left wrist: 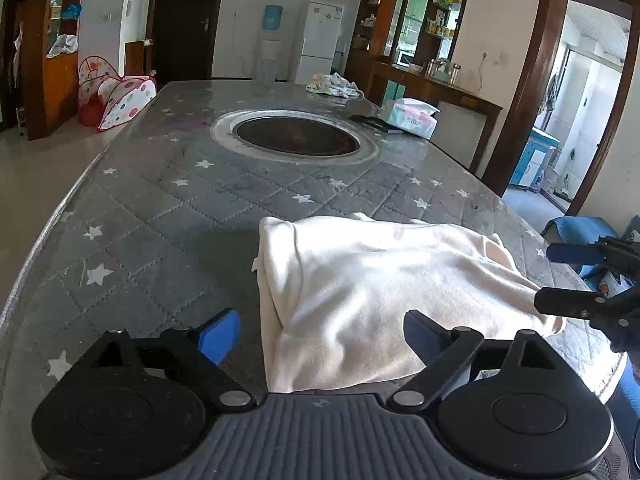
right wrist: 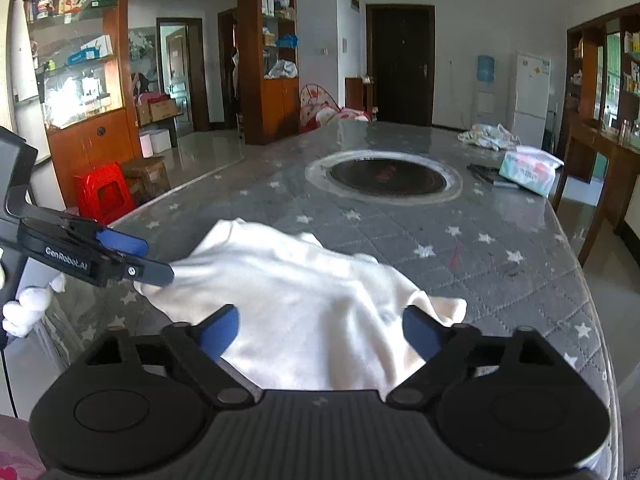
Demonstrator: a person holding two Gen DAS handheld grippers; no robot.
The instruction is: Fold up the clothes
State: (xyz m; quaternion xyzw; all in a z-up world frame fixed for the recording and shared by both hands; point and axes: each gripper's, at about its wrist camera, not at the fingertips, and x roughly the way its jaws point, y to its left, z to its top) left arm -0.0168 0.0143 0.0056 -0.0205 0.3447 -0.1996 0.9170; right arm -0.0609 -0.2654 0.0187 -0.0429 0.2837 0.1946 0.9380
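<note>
Nearest, at the tabletop's near edge, the left gripper has its jaws spread wide, with the near-left part of the cloth lying between the pads but not pinched. The right gripper likewise has its jaws spread over the cloth's near-right part, holding nothing. The cloth, a cream garment, lies in a loose heap close to the near edge, somewhat toward the right. Its left side looks doubled over into a thick, rounded edge, which suggests one fold may be made. The rest is rumpled, with a stray corner sticking out toward the right edge, so the folding seems early or at most halfway. It still needs flattening, squaring and at least one more fold. Farther on, the quilted star-patterned tabletop is bare up to the round burner sunk in its middle. Beyond that, a tissue pack sits by the right edge, and a second crumpled garment waits unfolded at the far right corner.
</note>
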